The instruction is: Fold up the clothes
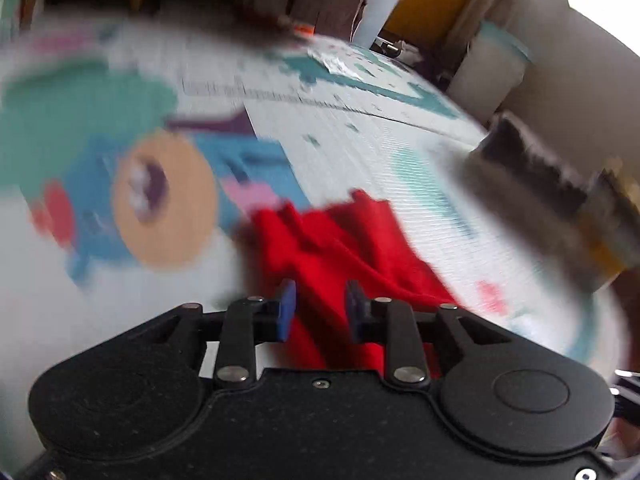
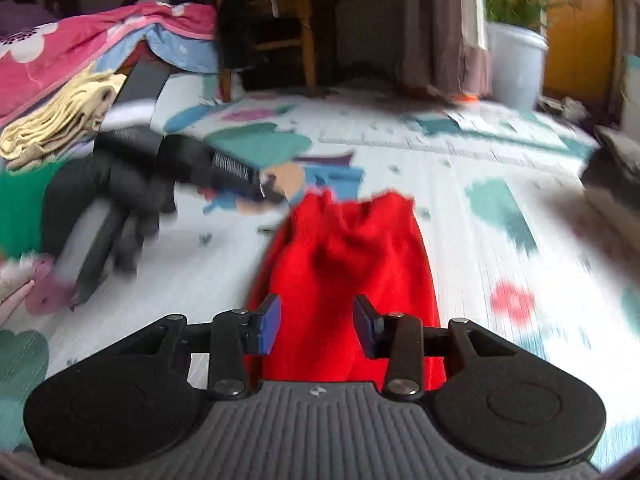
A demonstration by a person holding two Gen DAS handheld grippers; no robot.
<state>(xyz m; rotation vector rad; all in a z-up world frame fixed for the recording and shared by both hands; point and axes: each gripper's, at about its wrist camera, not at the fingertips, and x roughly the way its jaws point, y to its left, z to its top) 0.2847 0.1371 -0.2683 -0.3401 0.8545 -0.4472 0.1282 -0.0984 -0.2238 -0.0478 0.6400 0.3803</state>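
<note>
Because both grippers, left (image 1: pixel 320 310) and right (image 2: pixel 316 326), had fingers apart over the red cloth (image 2: pixel 348 276) lying at 12 o'clock on the mat (image 2: pixel 500 248), a late pinch risked missing the fabric.

No legible text, label, brand name or number in either view. Play mat (image 1: pixel 360 148): a printed band of small dark marks, possibly lettering or a ruler scale, crosses its pale surface, smeared past reading by motion blur; the same band shows in the right wrist view, equally unreadable. Right gripper (image 2: pixel 316 326) housing: one small pale emblem at the centre of the ribbed grey top, a symbol only, no letters to make out.
</note>
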